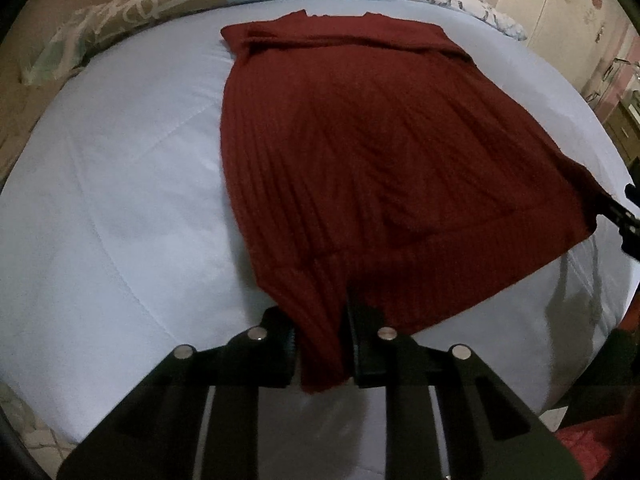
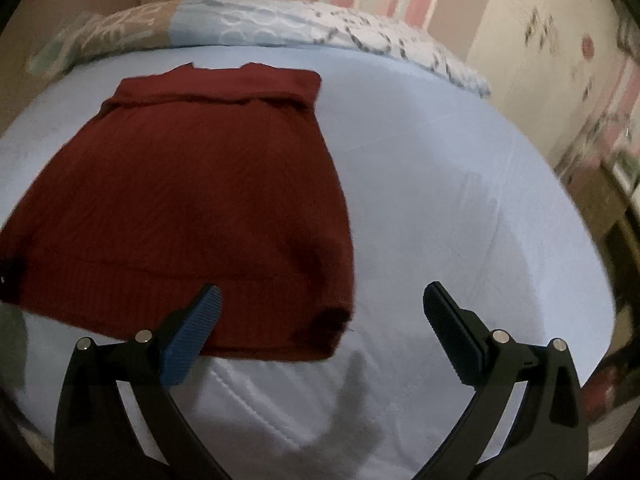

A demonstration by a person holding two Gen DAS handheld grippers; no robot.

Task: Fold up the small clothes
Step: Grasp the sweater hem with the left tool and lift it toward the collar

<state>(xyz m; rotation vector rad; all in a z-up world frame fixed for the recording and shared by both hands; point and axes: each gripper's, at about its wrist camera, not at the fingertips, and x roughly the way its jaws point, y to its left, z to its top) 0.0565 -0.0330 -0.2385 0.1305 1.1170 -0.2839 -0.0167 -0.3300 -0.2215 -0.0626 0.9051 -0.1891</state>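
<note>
Hem corner pinched, other side waiting

My left tool clamps the red sweater at its near-left hem; my right tool gapes — grab the near-right corner, lift evenly.

I see a bed covered by a pale blue quilted sheet. A dark red ribbed knit garment lies spread flat on it. Along the far edge, patterned pillows rest against the sheet, just beyond the garment's folded top.
</note>
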